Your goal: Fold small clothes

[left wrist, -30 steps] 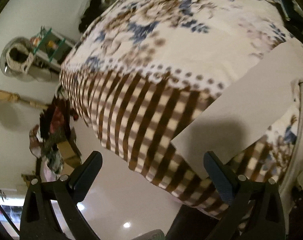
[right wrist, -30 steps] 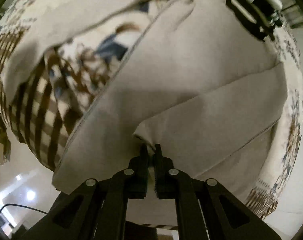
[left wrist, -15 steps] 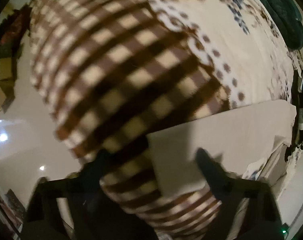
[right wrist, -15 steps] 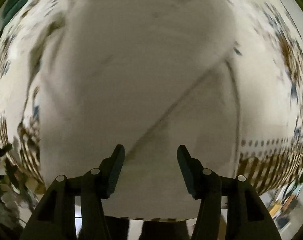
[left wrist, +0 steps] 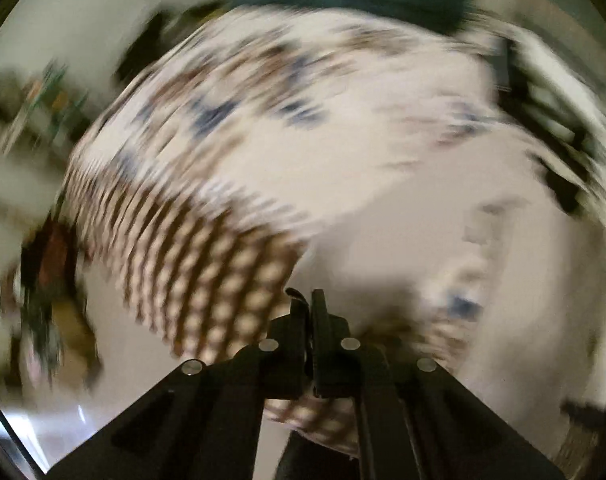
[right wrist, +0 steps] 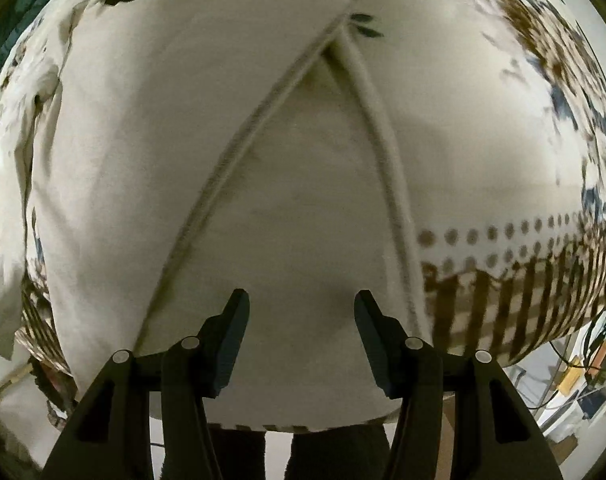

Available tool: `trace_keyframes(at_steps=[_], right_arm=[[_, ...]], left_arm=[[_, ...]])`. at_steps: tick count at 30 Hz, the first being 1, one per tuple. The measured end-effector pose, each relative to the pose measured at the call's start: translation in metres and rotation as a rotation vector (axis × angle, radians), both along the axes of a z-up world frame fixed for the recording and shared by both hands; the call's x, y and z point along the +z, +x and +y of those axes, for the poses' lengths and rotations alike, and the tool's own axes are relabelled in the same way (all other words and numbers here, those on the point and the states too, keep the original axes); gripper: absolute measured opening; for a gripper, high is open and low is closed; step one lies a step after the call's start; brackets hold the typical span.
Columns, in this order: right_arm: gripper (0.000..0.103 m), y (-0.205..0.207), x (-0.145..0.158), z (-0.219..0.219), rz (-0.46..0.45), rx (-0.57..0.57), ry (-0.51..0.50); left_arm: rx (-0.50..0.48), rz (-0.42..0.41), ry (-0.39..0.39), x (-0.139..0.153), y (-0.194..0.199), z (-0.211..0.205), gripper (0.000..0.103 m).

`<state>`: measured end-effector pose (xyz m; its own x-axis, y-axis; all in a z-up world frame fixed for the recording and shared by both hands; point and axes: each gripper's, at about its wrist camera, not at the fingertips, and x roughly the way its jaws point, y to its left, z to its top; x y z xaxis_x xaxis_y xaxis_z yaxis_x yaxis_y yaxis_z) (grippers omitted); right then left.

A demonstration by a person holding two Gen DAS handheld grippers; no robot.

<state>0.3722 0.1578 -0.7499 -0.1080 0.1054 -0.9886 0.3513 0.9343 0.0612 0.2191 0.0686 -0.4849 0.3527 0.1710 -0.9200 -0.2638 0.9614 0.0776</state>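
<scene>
My left gripper has its fingers closed, and I think they pinch an edge of the beige garment, though the blur hides the cloth between them; such a hold would let me carry that side over. The garment lies flat on the patterned bed cover. My right gripper hovers over the garment, fingers wide open and empty, ready for the next edge.

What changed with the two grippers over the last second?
The left gripper, open a second ago, has closed at the corner of the beige garment; the blur hides how firm the hold is. The right gripper, then pinching the cloth, has let go and hangs open above it. The garment remains on the patterned bedspread.
</scene>
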Motion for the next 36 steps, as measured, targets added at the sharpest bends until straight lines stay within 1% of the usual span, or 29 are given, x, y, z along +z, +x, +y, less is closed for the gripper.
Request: trace_keyframes(at_steps=[1, 2, 4, 5, 6, 7, 8, 10, 12, 14, 15, 16, 17, 18, 19, 20, 21, 22, 23, 24, 26, 27, 29, 30, 32, 33, 34, 35, 36], right_arm=[[0.057, -0.001, 0.006, -0.015, -0.001, -0.012, 0.004], [0.057, -0.015, 0.008, -0.025, -0.003, -0.020, 0.007], [0.057, -0.025, 0.015, -0.049, -0.004, -0.035, 0.004], [0.057, -0.028, 0.020, -0.066, 0.000, -0.046, -0.004], [0.057, -0.042, 0.026, -0.081, 0.004, -0.057, -0.006], [0.057, -0.058, 0.029, -0.089, 0.006, -0.069, -0.007], [0.057, -0.063, 0.034, -0.108, 0.011, -0.091, -0.010], [0.057, -0.076, 0.042, -0.137, 0.020, -0.120, -0.019], [0.057, -0.086, 0.051, -0.164, 0.028, -0.145, -0.030], [0.057, -0.098, 0.061, -0.193, 0.038, -0.170, -0.037], [0.057, -0.103, 0.063, -0.196, 0.039, -0.177, -0.038], [0.057, -0.108, 0.070, -0.212, 0.041, -0.191, -0.037], [0.057, -0.120, 0.077, -0.217, 0.038, -0.203, -0.030], [0.057, -0.125, 0.081, -0.225, 0.032, -0.216, -0.018], [0.057, -0.139, 0.088, -0.224, 0.023, -0.228, -0.004], [0.057, -0.141, 0.095, -0.233, 0.004, -0.247, 0.026], [0.057, -0.145, 0.103, -0.240, -0.021, -0.263, 0.062], [0.057, -0.151, 0.112, -0.237, -0.048, -0.274, 0.099], [0.057, -0.146, 0.122, -0.245, -0.088, -0.282, 0.158], [0.057, -0.146, 0.127, -0.235, -0.107, -0.282, 0.191], [0.057, -0.126, 0.139, -0.232, -0.148, -0.265, 0.282], [0.057, -0.128, 0.137, -0.233, -0.159, -0.252, 0.298], [0.057, -0.108, 0.140, -0.232, -0.178, -0.203, 0.306], [0.057, -0.110, 0.130, -0.237, -0.176, -0.185, 0.304], [0.057, -0.111, 0.119, -0.233, -0.178, -0.169, 0.336], [0.047, -0.110, 0.113, -0.236, -0.163, -0.162, 0.356], [0.013, -0.114, 0.104, -0.244, -0.166, -0.166, 0.371], [0.006, -0.119, 0.110, -0.249, -0.156, -0.163, 0.335], [0.006, -0.136, 0.109, -0.257, -0.154, -0.160, 0.310]], left_arm=[[-0.080, -0.012, -0.003, 0.007, 0.005, -0.021, 0.001], [-0.185, -0.028, -0.014, 0.016, 0.004, -0.051, 0.001], [-0.341, -0.045, -0.042, 0.021, 0.003, -0.103, 0.001], [-0.419, -0.046, -0.062, 0.021, -0.002, -0.132, 0.001], [-0.502, -0.038, -0.093, 0.017, -0.006, -0.163, 0.001], [-0.547, -0.033, -0.109, 0.014, -0.009, -0.182, 0.001], [-0.624, -0.021, -0.131, 0.006, -0.017, -0.212, 0.001], [-0.710, 0.003, -0.143, -0.002, -0.022, -0.248, 0.001], [-0.797, 0.036, -0.154, -0.018, -0.036, -0.280, 0.002], [-0.830, 0.080, -0.171, -0.029, -0.044, -0.296, 0.005], [-0.834, 0.084, -0.175, -0.033, -0.048, -0.299, 0.005], [-0.837, 0.083, -0.185, -0.035, -0.049, -0.302, 0.005], [-0.832, 0.092, -0.191, -0.038, -0.048, -0.302, 0.006], [-0.817, 0.099, -0.188, -0.039, -0.046, -0.300, 0.010], [-0.800, 0.102, -0.185, -0.039, -0.046, -0.298, 0.028], [-0.775, 0.111, -0.178, -0.040, -0.040, -0.292, 0.044], [-0.752, 0.115, -0.171, -0.040, -0.037, -0.288, 0.079], [-0.704, 0.103, -0.170, -0.039, -0.029, -0.275, 0.088], [-0.674, 0.091, -0.173, -0.037, -0.026, -0.265, 0.088], [-0.632, 0.084, -0.169, -0.037, -0.019, -0.250, 0.088], [-0.546, 0.086, -0.136, -0.038, -0.005, -0.215, 0.088], [-0.503, 0.085, -0.121, -0.039, 0.001, -0.199, 0.088], [-0.428, 0.094, -0.089, -0.044, 0.010, -0.165, 0.088], [-0.399, 0.103, -0.074, -0.048, 0.013, -0.152, 0.088], [-0.338, 0.117, -0.049, -0.055, 0.019, -0.125, 0.088], [-0.313, 0.125, -0.037, -0.058, 0.021, -0.113, 0.088], [-0.297, 0.128, -0.024, -0.060, 0.021, -0.105, 0.088], [-0.283, 0.127, -0.017, -0.061, 0.022, -0.097, 0.088], [-0.271, 0.128, -0.014, -0.062, 0.023, -0.094, 0.088]])
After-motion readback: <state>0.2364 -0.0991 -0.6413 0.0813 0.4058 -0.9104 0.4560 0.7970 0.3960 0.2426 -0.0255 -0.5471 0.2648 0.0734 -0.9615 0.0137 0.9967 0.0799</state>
